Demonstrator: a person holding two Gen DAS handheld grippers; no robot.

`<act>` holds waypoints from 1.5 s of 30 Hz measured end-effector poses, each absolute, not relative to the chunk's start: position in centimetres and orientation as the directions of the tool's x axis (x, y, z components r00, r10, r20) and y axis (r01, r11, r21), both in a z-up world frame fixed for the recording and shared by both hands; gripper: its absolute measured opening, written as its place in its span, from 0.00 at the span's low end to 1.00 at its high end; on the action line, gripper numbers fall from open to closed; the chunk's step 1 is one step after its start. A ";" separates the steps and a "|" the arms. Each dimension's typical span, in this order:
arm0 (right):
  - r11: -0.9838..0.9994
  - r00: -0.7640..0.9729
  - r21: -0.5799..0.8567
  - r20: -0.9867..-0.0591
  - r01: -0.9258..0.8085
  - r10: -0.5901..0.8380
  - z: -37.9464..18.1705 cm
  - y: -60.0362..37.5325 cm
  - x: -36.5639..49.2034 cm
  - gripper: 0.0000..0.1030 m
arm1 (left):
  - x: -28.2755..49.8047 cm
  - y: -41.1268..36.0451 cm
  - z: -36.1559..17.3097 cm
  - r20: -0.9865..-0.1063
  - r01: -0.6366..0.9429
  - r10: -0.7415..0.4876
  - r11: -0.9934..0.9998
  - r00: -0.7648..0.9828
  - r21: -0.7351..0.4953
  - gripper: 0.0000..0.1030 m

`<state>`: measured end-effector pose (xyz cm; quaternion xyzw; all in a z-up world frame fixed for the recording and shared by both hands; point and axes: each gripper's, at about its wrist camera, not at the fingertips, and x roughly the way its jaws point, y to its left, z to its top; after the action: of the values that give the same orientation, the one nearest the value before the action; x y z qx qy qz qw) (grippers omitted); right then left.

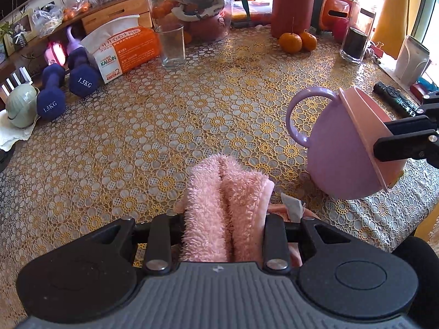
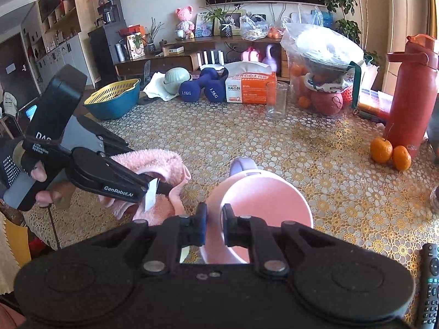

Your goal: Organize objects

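Observation:
My left gripper [image 1: 223, 222] is shut on a folded pink fluffy towel [image 1: 219, 200], held just above the lace tablecloth near the front edge. In the right wrist view the towel [image 2: 164, 164] hangs from that gripper [image 2: 162, 189] at the left. My right gripper [image 2: 214, 219] is shut on the rim of a pink-and-purple mug [image 2: 263, 205], its fingers pinching the near wall. In the left wrist view the mug [image 1: 345, 148] is tilted on its side, handle pointing left, with the right gripper's fingers [image 1: 406, 134] on its rim.
Two blue dumbbells [image 1: 65, 87], a tissue pack [image 1: 123, 46] and a clear glass [image 1: 172, 45] stand at the back. Two oranges [image 1: 297, 41] sit by a red bottle [image 1: 292, 2]. A remote [image 1: 395, 98] lies at the right edge. A blue-and-yellow colander [image 2: 114, 98] sits far left.

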<state>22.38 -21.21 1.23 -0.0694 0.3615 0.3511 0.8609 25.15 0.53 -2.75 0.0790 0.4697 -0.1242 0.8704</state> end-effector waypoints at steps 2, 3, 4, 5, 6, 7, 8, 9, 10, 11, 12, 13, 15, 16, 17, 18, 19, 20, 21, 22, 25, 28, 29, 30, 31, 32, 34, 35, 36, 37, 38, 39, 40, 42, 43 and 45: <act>0.748 0.494 0.151 -0.664 -0.647 0.561 1.4 -21.4 22.6 0.15 | 25.1 0.6 -2.8 -0.835 0.285 -0.136 0.958 0.533 0.025 0.35; 0.751 0.497 0.155 -0.662 -0.642 0.561 1.5 -21.4 22.7 0.16 | 25.1 0.6 -2.8 -0.834 0.280 -0.132 0.960 0.536 0.028 0.36; 0.756 0.502 0.156 -0.660 -0.636 0.558 1.7 -21.4 22.8 0.19 | 25.1 0.6 -2.7 -0.831 0.275 -0.132 0.961 0.540 0.026 0.39; 0.758 0.503 0.160 -0.659 -0.632 0.559 1.7 -21.3 22.9 0.20 | 25.1 0.7 -2.7 -0.829 0.270 -0.131 0.963 0.543 0.025 0.43; 0.758 0.500 0.169 -0.658 -0.630 0.563 1.8 -21.3 23.1 0.21 | 25.0 0.8 -2.6 -0.826 0.263 -0.128 0.965 0.548 0.025 0.45; 0.760 0.499 0.177 -0.657 -0.626 0.565 1.8 -21.2 23.2 0.21 | 24.9 1.0 -2.5 -0.822 0.258 -0.126 0.966 0.555 0.026 0.50; 0.762 0.499 0.184 -0.656 -0.621 0.566 1.8 -21.1 23.4 0.22 | 24.8 1.1 -2.4 -0.819 0.254 -0.124 0.967 0.561 0.027 0.57; 0.762 0.498 0.190 -0.656 -0.619 0.568 1.8 -21.1 23.4 0.23 | 24.7 1.3 -2.3 -0.814 0.248 -0.121 0.968 0.568 0.029 0.60; 0.761 0.495 0.194 -0.656 -0.619 0.570 1.7 -21.0 23.5 0.23 | 24.6 1.4 -2.2 -0.810 0.244 -0.120 0.969 0.574 0.029 0.65; 0.761 0.496 0.192 -0.656 -0.620 0.569 1.7 -20.8 23.4 0.24 | 24.5 1.6 -2.0 -0.806 0.239 -0.120 0.971 0.580 0.027 0.67; 0.761 0.496 0.189 -0.657 -0.620 0.568 1.7 -20.7 23.3 0.24 | 24.3 1.9 -1.9 -0.801 0.232 -0.123 0.972 0.585 0.021 0.67; 0.759 0.494 0.190 -0.657 -0.622 0.570 1.6 -20.6 23.2 0.24 | 24.2 2.1 -1.8 -0.799 0.227 -0.125 0.974 0.589 0.015 0.68; 0.758 0.494 0.190 -0.655 -0.624 0.571 1.7 -20.6 23.0 0.26 | 24.0 2.5 -1.6 -0.792 0.217 -0.130 0.976 0.597 0.003 0.71; 0.757 0.495 0.189 -0.653 -0.625 0.573 1.7 -20.6 22.9 0.29 | 23.9 2.7 -1.6 -0.789 0.212 -0.129 0.977 0.601 0.002 0.73; 0.757 0.497 0.190 -0.651 -0.625 0.574 1.7 -20.6 22.7 0.32 | 23.7 2.8 -1.5 -0.785 0.204 -0.127 0.979 0.607 -0.001 0.75; 0.756 0.500 0.192 -0.646 -0.626 0.578 1.8 -20.6 22.6 0.34 | 23.5 3.0 -1.4 -0.781 0.197 -0.128 0.980 0.611 -0.007 0.75; 0.757 0.500 0.195 -0.644 -0.624 0.578 1.8 -20.7 22.5 0.37 | 23.3 3.2 -1.3 -0.778 0.193 -0.133 0.981 0.614 -0.015 0.75; 0.759 0.503 0.199 -0.642 -0.620 0.579 1.8 -20.8 22.4 0.37 | 23.0 3.3 -1.1 -0.774 0.188 -0.135 0.982 0.619 -0.021 0.75; 0.759 0.504 0.205 -0.638 -0.618 0.582 1.9 -20.8 22.3 0.37 | 22.7 3.4 -0.9 -0.768 0.184 -0.135 0.983 0.626 -0.023 0.76; 0.759 0.506 0.214 -0.632 -0.614 0.588 1.9 -21.0 22.2 0.37 | 22.3 3.5 -0.7 -0.762 0.179 -0.135 0.984 0.633 -0.026 0.78; 0.756 0.513 0.238 -0.608 -0.609 0.605 2.3 -21.4 21.5 0.45 | 20.9 3.6 0.0 -0.741 0.167 -0.140 0.985 0.657 -0.038 0.82; 0.758 0.530 0.251 -0.584 -0.602 0.614 2.5 -21.7 20.4 0.56 | 19.5 3.5 0.7 -0.725 0.161 -0.141 0.986 0.675 -0.042 0.83; 0.756 0.531 0.262 -0.577 -0.599 0.620 2.6 -21.8 20.1 0.59 | 19.0 3.4 1.0 -0.718 0.158 -0.142 0.986 0.681 -0.045 0.83; 0.756 0.535 0.270 -0.569 -0.596 0.625 2.6 -21.9 19.8 0.61 | 18.5 3.3 1.2 -0.714 0.157 -0.144 0.986 0.685 -0.048 0.83; 0.758 0.542 0.273 -0.561 -0.592 0.626 2.7 -22.0 19.3 0.65 | 18.0 3.2 1.4 -0.708 0.154 -0.142 0.987 0.691 -0.048 0.86; 0.761 0.550 0.276 -0.553 -0.588 0.626 2.7 -22.1 18.9 0.71 | 17.5 3.1 1.7 -0.703 0.149 -0.137 0.988 0.698 -0.044 0.94; 0.766 0.565 0.278 -0.539 -0.580 0.624 2.6 -22.3 18.1 0.79 | 16.5 2.9 2.1 -0.686 0.146 -0.137 0.988 0.714 -0.045 0.98; 0.772 0.579 0.276 -0.531 -0.572 0.619 2.6 -22.4 17.6 0.83 | 16.1 2.8 2.4 -0.680 0.145 -0.138 0.988 0.720 -0.047 0.99; 0.775 0.588 0.277 -0.523 -0.567 0.617 2.6 -22.5 17.1 0.85 | 15.6 2.7 2.6 -0.676 0.144 -0.139 0.988 0.724 -0.049 0.99; 0.778 0.596 0.277 -0.516 -0.564 0.616 2.6 -22.6 16.7 0.89 | 15.3 2.5 2.8 -0.672 0.142 -0.137 0.989 0.728 -0.047 0.99; 0.784 0.610 0.273 -0.507 -0.557 0.610 2.7 -22.6 16.2 0.94 | 14.8 2.3 3.0 -0.666 0.140 -0.134 0.989 0.734 -0.044 1.00; 0.791 0.624 0.268 -0.497 -0.550 0.603 2.8 -22.8 15.8 0.96 | 14.4 2.1 3.2 -0.661 0.140 -0.132 0.989 0.739 -0.042 1.00; 0.797 0.638 0.266 -0.486 -0.543 0.597 2.8 -22.9 15.5 0.97 | 14.0 1.9 3.3 -0.657 0.142 -0.132 0.989 0.742 -0.039 1.00; 0.807 0.664 0.273 -0.463 -0.523 0.587 2.9 -23.2 14.8 0.99 | 13.3 1.3 3.5 -0.649 0.148 -0.132 0.989 0.749 -0.031 1.00; 0.810 0.675 0.282 -0.451 -0.513 0.584 2.9 -23.5 14.6 0.99 | 13.0 1.1 3.6 -0.646 0.150 -0.131 0.988 0.752 -0.026 1.00; 0.817 0.688 0.290 -0.441 -0.498 0.576 2.9 -23.8 14.1 0.99 | 12.2 0.6 3.7 -0.642 0.161 -0.139 0.987 0.754 -0.025 1.00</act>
<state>14.09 -23.76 2.89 0.0740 0.2643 0.2931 0.9158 12.22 0.58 3.75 0.0160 0.3415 -0.0800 0.9363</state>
